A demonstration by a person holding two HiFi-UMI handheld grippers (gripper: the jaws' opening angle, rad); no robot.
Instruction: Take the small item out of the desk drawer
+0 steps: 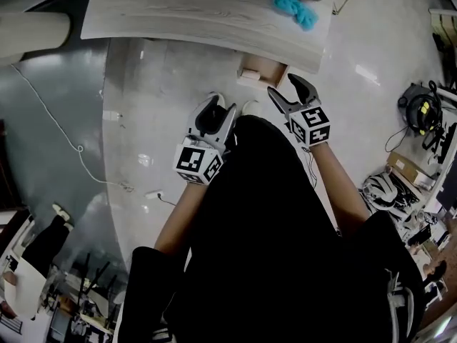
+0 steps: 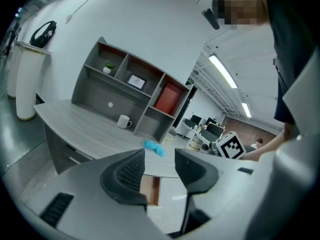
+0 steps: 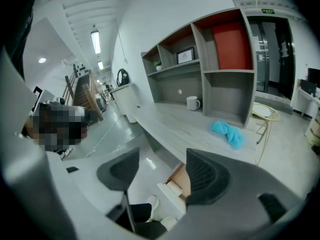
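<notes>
Two grippers hang in front of the table (image 1: pixel 178 9), the left gripper (image 1: pixel 221 104) and the right gripper (image 1: pixel 287 88), and both sets of jaws stand apart with nothing between them. We judge the step in hand to be the approach. The drawer (image 1: pixel 265 68) under the table edge is already pulled open, and the small pale item (image 1: pixel 250 75) lies inside it near the front, untouched. From above, the drawer sits ahead of both grippers and nearer the right one. In the right gripper view the item (image 3: pixel 173 187) shows low between the jaws, close by the right-hand jaw, and clearly apart from the pads. What the item is, we cannot tell. Next, we judge, one gripper must dip into the drawer, put its jaws either side of the item, close and lift clear.
</notes>
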